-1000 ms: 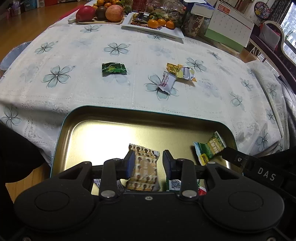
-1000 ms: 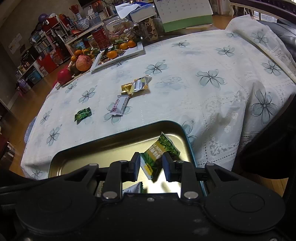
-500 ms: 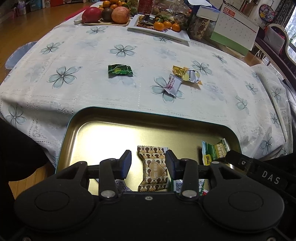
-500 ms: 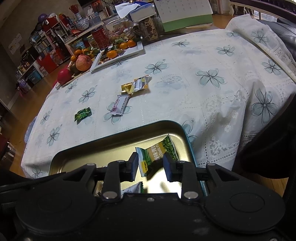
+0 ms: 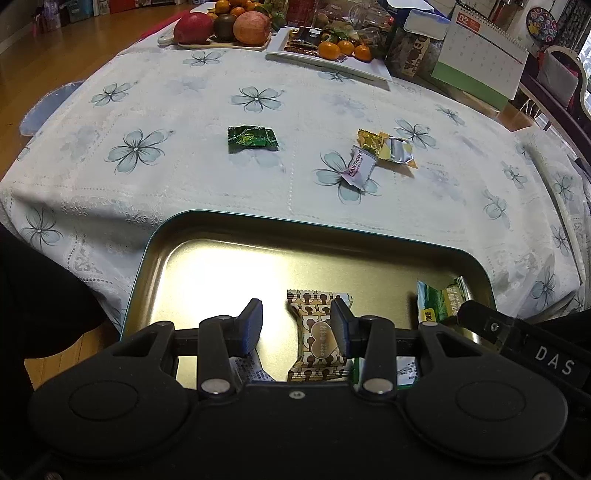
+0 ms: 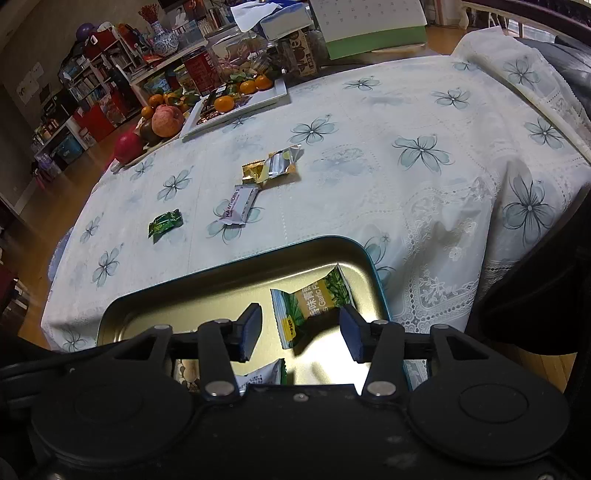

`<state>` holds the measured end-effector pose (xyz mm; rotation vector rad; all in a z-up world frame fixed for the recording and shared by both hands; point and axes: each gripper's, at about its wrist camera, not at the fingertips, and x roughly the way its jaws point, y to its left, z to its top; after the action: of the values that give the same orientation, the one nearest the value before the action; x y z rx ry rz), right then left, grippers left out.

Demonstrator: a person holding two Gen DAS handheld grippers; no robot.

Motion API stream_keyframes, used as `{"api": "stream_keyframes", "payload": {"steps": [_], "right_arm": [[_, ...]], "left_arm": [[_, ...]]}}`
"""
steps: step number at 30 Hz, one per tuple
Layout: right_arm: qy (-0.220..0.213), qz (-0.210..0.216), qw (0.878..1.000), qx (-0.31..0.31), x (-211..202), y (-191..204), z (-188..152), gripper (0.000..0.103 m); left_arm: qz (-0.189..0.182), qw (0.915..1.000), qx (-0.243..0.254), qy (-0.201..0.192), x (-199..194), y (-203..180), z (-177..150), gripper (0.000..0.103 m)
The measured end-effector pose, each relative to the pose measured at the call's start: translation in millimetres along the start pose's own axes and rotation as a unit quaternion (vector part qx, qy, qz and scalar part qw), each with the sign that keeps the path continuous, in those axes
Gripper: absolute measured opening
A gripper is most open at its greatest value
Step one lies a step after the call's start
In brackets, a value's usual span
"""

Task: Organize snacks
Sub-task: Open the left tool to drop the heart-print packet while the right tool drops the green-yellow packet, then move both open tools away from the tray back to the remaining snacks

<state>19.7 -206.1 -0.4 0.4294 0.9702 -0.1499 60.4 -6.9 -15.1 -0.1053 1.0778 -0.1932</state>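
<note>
A gold metal tray (image 5: 229,236) (image 6: 325,245) with a teal rim sits at the near table edge. My left gripper (image 5: 296,326) is open above it, over a brown patterned snack packet (image 5: 314,325) lying in the tray. My right gripper (image 6: 300,330) is open over a green garlic snack packet (image 6: 314,299) (image 5: 437,301) lying in the tray's right end. On the cloth beyond lie a dark green candy (image 5: 252,138) (image 6: 165,222), a white Hawthorn bar (image 5: 359,167) (image 6: 239,205) and a gold and silver wrapper (image 5: 388,147) (image 6: 273,166).
White-wrapped packets (image 5: 247,369) (image 6: 264,374) lie in the tray under the grippers. At the table's far side stand a fruit board (image 5: 221,27), a white plate with oranges (image 5: 332,55) and a desk calendar (image 5: 480,55). The floral tablecloth (image 5: 147,110) drapes over the table edges.
Both grippers opened. The brown packet dropped from the left gripper and the green garlic packet from the right; both now lie in the tray. The left camera has shifted.
</note>
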Motion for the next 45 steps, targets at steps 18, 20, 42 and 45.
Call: {"api": "stream_keyframes", "payload": {"steps": [18,20,42,45], "right_arm": [[0.002,-0.003,1.000,0.000,0,-1,0,0.052],[0.003,-0.002,1.000,0.001,0,0,0,0.052],[0.023,0.010,1.000,0.012,3,7,1,0.052],[0.030,0.014,0.999,0.016,5,7,0,0.052]], "left_arm": [[0.024,0.9996,0.003,-0.012,-1,0,-1,0.049],[0.027,0.9996,0.001,-0.010,0,1,0,0.049],[0.050,0.9987,0.002,-0.007,-4,-3,1,0.049],[0.050,0.9987,-0.012,0.000,-1,1,3,0.049]]}}
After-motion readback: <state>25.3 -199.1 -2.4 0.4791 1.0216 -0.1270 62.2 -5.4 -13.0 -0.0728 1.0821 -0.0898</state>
